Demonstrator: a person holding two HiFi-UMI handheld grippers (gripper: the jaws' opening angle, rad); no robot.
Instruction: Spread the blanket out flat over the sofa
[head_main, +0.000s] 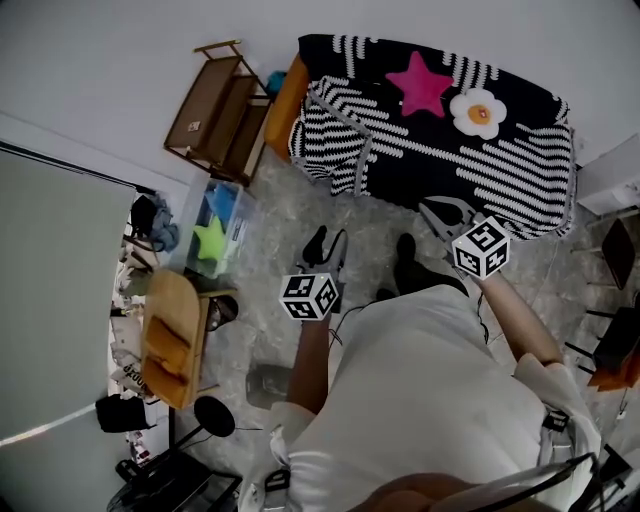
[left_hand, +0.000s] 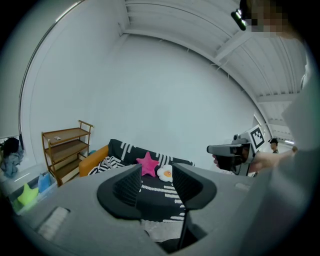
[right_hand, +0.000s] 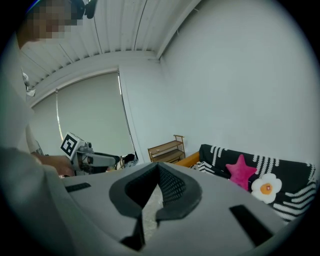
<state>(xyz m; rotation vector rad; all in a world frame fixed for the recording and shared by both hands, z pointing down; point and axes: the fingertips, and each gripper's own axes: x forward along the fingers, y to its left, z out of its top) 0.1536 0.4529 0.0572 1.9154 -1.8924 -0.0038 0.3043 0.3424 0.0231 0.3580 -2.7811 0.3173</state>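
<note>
A black blanket with white stripes (head_main: 440, 150) lies spread over the sofa, whose orange arm (head_main: 285, 100) shows at its left end. A pink star cushion (head_main: 420, 85) and an egg-shaped cushion (head_main: 478, 112) rest on top of it. My left gripper (head_main: 326, 250) hangs open over the floor in front of the sofa, holding nothing. My right gripper (head_main: 445, 213) is near the blanket's front edge, shut on nothing. The left gripper view looks past the left gripper (left_hand: 156, 182) at the blanket (left_hand: 127, 148). In the right gripper view the right gripper (right_hand: 155, 170) has the blanket (right_hand: 295, 172) off to its right.
A wooden shelf unit (head_main: 215, 110) stands left of the sofa. Nearer me on the left are a clear bin with a green star toy (head_main: 212, 238) and a small wooden table (head_main: 170, 335). A white cabinet (head_main: 612, 175) and dark chairs (head_main: 620, 250) stand at the right.
</note>
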